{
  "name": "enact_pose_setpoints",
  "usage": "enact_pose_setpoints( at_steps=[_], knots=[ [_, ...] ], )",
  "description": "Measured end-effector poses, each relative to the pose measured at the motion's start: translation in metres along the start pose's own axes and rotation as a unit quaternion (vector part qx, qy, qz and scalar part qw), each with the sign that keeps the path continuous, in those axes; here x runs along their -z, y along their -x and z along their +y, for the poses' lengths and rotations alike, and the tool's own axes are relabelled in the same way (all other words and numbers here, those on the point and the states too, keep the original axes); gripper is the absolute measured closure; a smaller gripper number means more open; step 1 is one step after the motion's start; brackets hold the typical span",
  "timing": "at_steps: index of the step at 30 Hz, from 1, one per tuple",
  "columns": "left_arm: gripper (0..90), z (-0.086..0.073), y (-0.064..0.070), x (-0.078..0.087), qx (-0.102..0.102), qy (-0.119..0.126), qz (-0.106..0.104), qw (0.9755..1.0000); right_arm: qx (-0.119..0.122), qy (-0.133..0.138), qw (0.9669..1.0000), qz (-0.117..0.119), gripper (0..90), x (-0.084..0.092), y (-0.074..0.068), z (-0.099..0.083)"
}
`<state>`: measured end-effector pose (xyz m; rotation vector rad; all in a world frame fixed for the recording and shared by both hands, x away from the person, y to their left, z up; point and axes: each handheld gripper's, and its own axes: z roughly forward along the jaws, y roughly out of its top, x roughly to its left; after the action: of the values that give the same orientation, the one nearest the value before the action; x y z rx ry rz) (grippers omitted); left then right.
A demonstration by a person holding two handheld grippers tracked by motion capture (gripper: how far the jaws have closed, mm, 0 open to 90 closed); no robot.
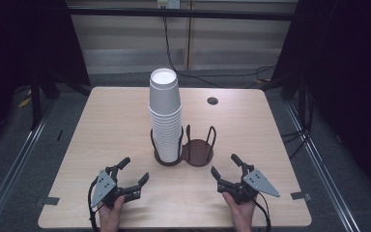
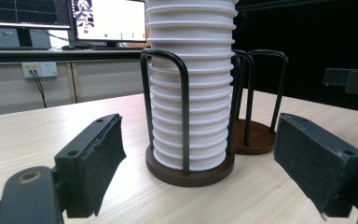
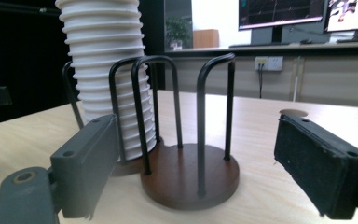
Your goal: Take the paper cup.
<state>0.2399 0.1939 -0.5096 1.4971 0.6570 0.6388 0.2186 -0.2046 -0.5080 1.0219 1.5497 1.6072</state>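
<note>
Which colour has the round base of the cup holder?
Dark brown base, with black wire loops; the right gripper view shows it best.

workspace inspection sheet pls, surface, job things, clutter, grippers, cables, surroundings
surface: light wood-grain table, round dark grommet hole near the far edge
job's things: tall stack of white paper cups standing upright in the left ring of a dark brown two-ring holder with black wire hoops; right ring empty
clutter: nothing seen
grippers: left gripper and right gripper both open, fingers apart, holding nothing, short of the holder
cables: black cable hanging down the back wall; one trailing from each gripper
surroundings: grey floor, dark curtains at both sides, monitors on a desk
</note>
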Motion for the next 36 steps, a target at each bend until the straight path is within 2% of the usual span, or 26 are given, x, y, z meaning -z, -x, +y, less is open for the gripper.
enact_pose_setpoints(
  at_steps=[3,5,6,10,11,13,15,18,19,20,21,23,24,27,30,33,36],
  knots=[
    [16.0,0.000,0.000,0.000,0.001,0.000,0.000,1.0000,0.001,-0.016,0.9998,0.012,16.7,0.000,-0.002,0.002],
    [15.9,0.000,0.000,0.000,0.006,0.001,-0.002,1.0000,0.002,-0.017,0.9997,0.018,18.6,0.000,-0.003,0.003],
    [15.9,0.000,0.000,0.000,-0.001,0.000,0.000,1.0000,0.004,-0.023,0.9991,0.035,19.1,0.001,-0.003,0.004],
    [15.9,0.000,0.000,0.000,0.001,0.003,-0.001,1.0000,0.004,-0.033,0.9985,0.043,20.4,0.002,-0.003,0.007],
    [15.9,0.000,0.000,0.000,0.000,0.002,-0.001,1.0000,-0.002,-0.035,0.9975,0.062,24.9,0.002,-0.003,0.011],
    [15.9,0.000,0.000,0.000,0.001,0.000,0.001,1.0000,0.004,-0.043,0.9962,0.075,24.9,0.001,-0.005,0.015],
    [15.9,0.000,0.000,0.000,0.000,0.001,0.001,1.0000,0.010,-0.043,0.9959,0.078,24.4,-0.001,-0.007,0.019],
    [15.9,0.000,0.000,0.000,0.001,0.000,0.001,1.0000,0.004,-0.052,0.9948,0.087,24.6,-0.003,-0.009,0.024],
    [15.9,0.000,0.000,0.000,0.001,0.000,0.001,1.0000,0.008,-0.050,0.9946,0.090,24.6,-0.005,-0.010,0.027],
    [15.9,0.000,0.000,0.000,0.000,0.002,0.000,1.0000,0.026,-0.051,0.9952,0.079,24.7,-0.007,-0.012,0.030],
    [15.9,0.000,0.000,0.000,0.000,0.002,0.000,1.0000,0.029,-0.052,0.9951,0.079,24.9,-0.008,-0.012,0.032],
    [15.9,0.000,0.000,0.000,0.000,0.002,0.001,1.0000,0.011,-0.071,0.9923,0.100,29.1,-0.011,-0.012,0.035],
    [15.9,0.000,0.000,0.000,-0.001,0.003,0.000,1.0000,0.015,-0.079,0.9916,0.102,26.9,-0.013,-0.013,0.037],
    [15.9,0.000,0.000,0.000,-0.002,0.002,0.000,1.0000,0.019,-0.070,0.9916,0.107,27.6,-0.016,-0.018,0.042],
    [15.9,0.000,0.000,0.000,-0.001,0.002,0.000,1.0000,-0.002,-0.062,0.9892,0.133,28.0,-0.020,-0.019,0.048],
    [15.9,0.000,0.000,0.000,0.000,0.003,0.000,1.0000,0.001,-0.065,0.9891,0.132,27.9,-0.022,-0.021,0.053],
    [15.9,0.000,0.000,0.000,0.000,0.003,0.000,1.0000,-0.011,-0.076,0.9862,0.147,27.4,-0.029,-0.023,0.064]
  ],
)
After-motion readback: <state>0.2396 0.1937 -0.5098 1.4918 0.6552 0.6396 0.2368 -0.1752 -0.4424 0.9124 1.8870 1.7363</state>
